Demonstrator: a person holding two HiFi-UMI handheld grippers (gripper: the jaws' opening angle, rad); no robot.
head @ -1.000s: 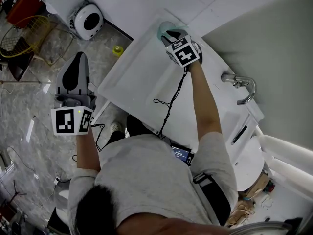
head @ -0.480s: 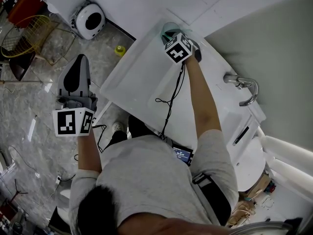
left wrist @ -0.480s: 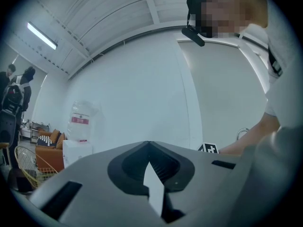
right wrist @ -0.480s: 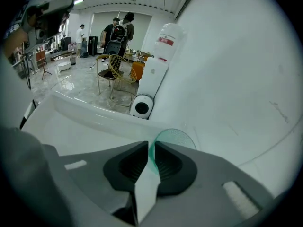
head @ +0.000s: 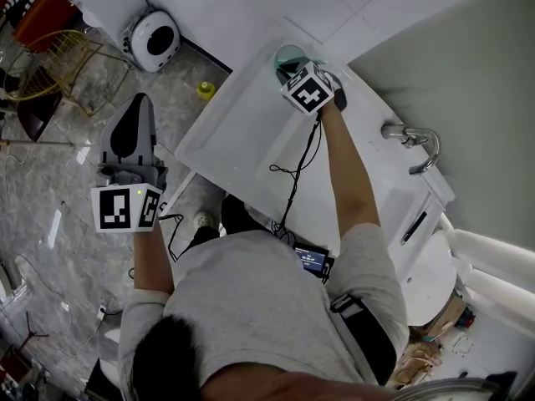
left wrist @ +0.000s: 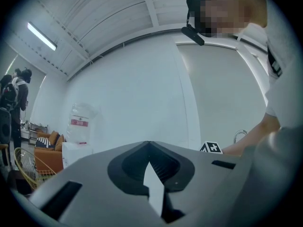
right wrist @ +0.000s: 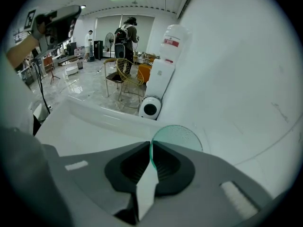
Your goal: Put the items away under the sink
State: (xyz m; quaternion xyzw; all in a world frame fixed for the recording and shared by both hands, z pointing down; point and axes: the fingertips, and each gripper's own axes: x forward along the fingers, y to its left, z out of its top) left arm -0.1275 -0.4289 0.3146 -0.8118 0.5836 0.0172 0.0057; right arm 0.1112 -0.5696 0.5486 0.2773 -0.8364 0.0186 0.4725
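A round green glass piece [head: 290, 54] stands at the far corner of the white sink counter [head: 226, 136], against the wall. My right gripper [head: 289, 68] is right over it. In the right gripper view the jaws are shut on the thin rim of the green glass [right wrist: 177, 137], with my right gripper [right wrist: 150, 148] gripping its near edge. My left gripper [head: 134, 109] is held out over the floor, left of the counter, shut with nothing in it; the left gripper view shows my left gripper [left wrist: 149, 148] pointing at a white wall. The space under the sink is hidden.
A chrome faucet [head: 411, 142] rises at the counter's right. A black cable [head: 294, 170] trails across the basin from my right arm. On the floor lie a white round appliance [head: 157, 38], a small yellow object [head: 205, 88] and a wire chair [head: 50, 65].
The right gripper has turned slightly while staying at the green glass. The left gripper has hardly moved.
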